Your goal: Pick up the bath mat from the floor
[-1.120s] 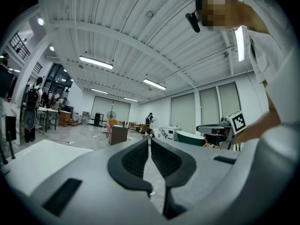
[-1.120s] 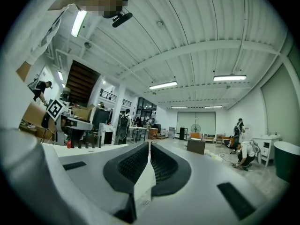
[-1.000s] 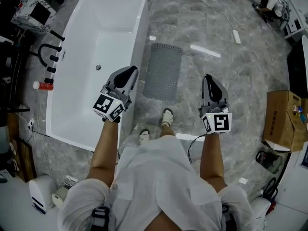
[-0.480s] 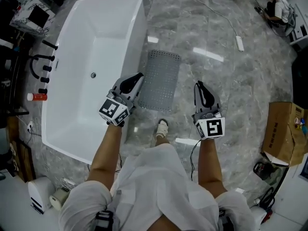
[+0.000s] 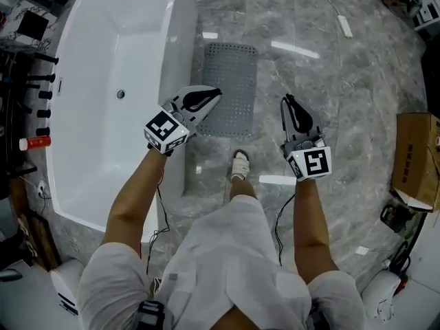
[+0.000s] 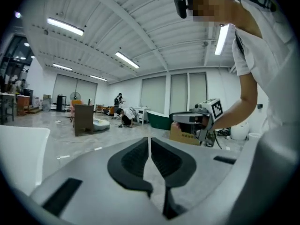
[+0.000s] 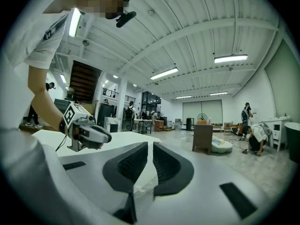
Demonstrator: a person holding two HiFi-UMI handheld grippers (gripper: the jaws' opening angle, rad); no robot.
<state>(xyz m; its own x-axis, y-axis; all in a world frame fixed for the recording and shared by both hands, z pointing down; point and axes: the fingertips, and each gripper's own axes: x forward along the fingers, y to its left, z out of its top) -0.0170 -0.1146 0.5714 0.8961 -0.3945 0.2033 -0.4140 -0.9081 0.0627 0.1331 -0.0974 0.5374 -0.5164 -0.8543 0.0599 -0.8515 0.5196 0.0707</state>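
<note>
Mat (image 5: 230, 91) lies flat on the floor (image 5: 344, 102), just beside the long side of the tub (image 5: 180, 53). Its long axis runs parallel to that side, away from the person. Its near short edge is a little ahead of the foot (image 5: 239, 165).

In the head view the left gripper (image 5: 214, 93) points toward the mat and its tip covers the near left corner. The right gripper (image 5: 285, 103) is near the right edge, but over bare floor. So the left one seems nearer, and the mat lies ahead of and below both. How high they hang above it this view does not tell.

The gripper views show what the head view hides: both pairs of jaws are pressed together with nothing between them, on the left gripper (image 6: 150, 146) and on the right gripper (image 7: 151, 153). They must spread before any edge can be taken. These views look level across the room, so the mat is almost absent there. A dotted patch low between the right jaws is perhaps the mat.
</note>
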